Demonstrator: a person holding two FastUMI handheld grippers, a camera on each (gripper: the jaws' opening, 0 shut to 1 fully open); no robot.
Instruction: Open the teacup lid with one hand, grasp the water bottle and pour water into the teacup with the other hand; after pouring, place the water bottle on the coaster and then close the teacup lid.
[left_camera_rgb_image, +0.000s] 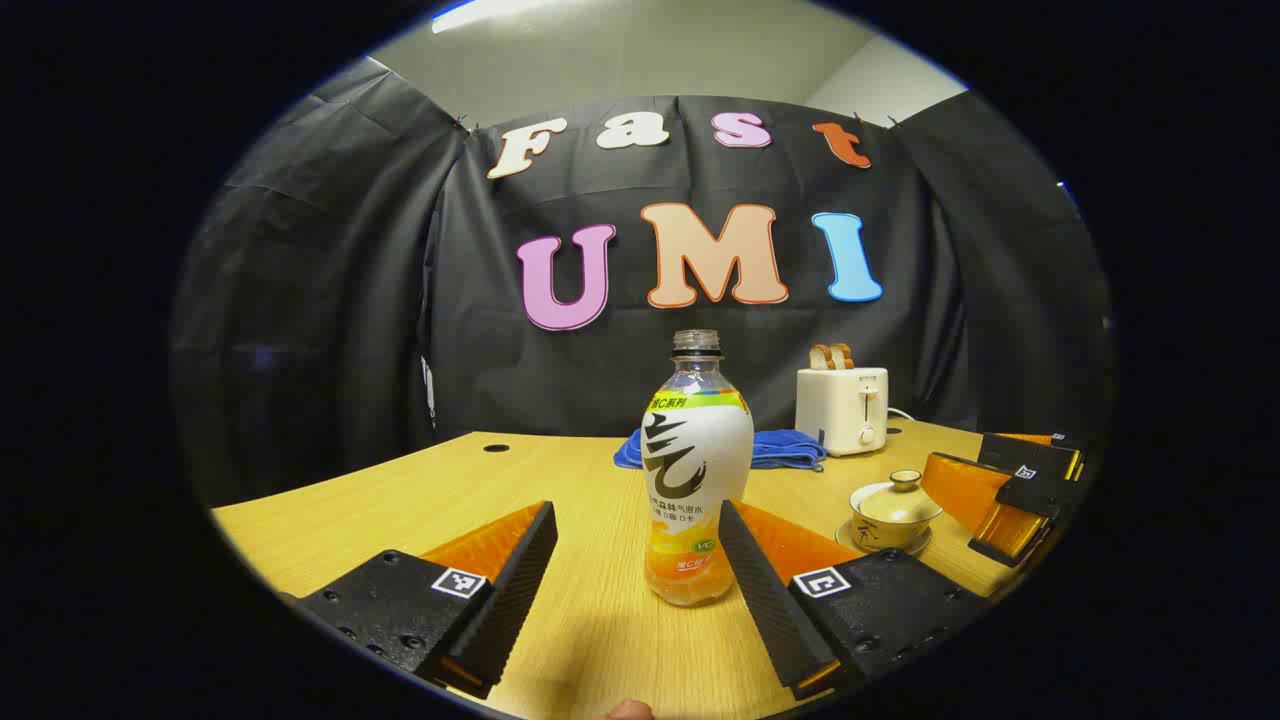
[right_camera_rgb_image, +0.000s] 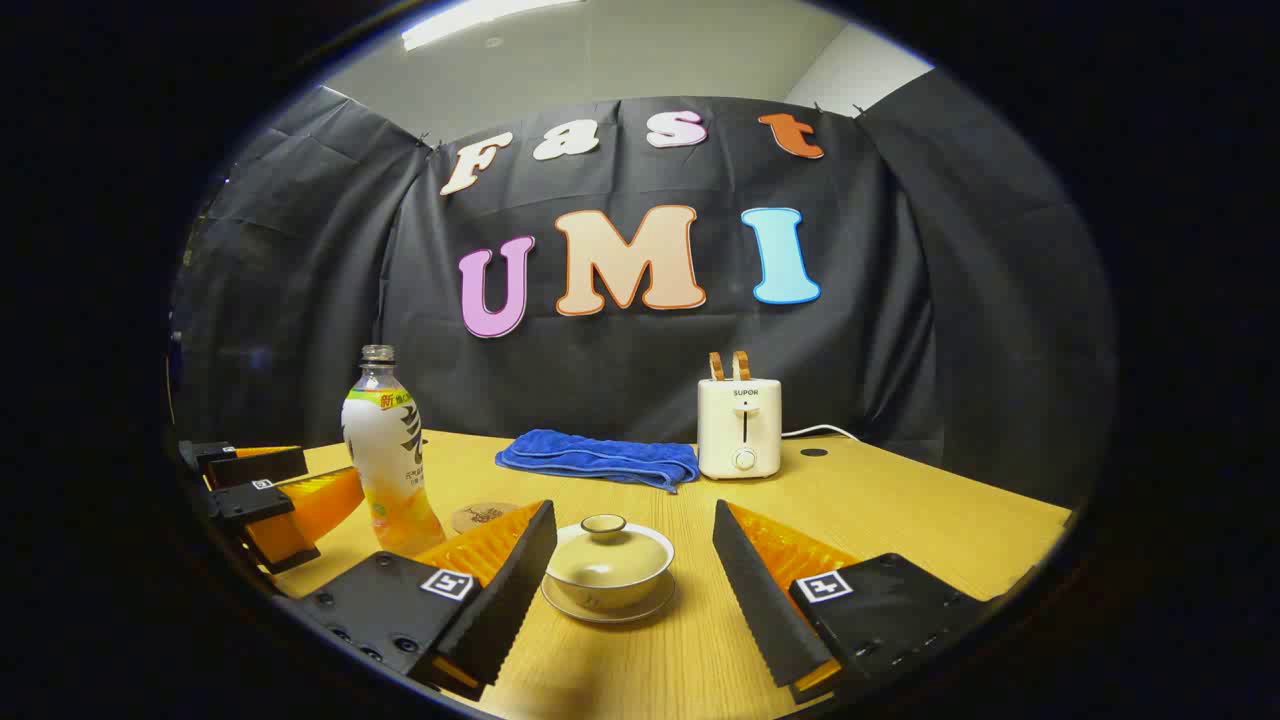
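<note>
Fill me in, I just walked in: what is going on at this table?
A person holds two grippers, both open. The left gripper is lined up on the uncapped water bottle, not yet gripping it. The right gripper faces the teacup, whose lid is still on. The coaster sits bare beside the bottle.

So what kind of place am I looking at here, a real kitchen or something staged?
Probably a staged recording booth, not a real kitchen: black cloth hangs behind a wooden table set with a toaster, a folded blue towel, a bottle and a lidded teacup.
</note>
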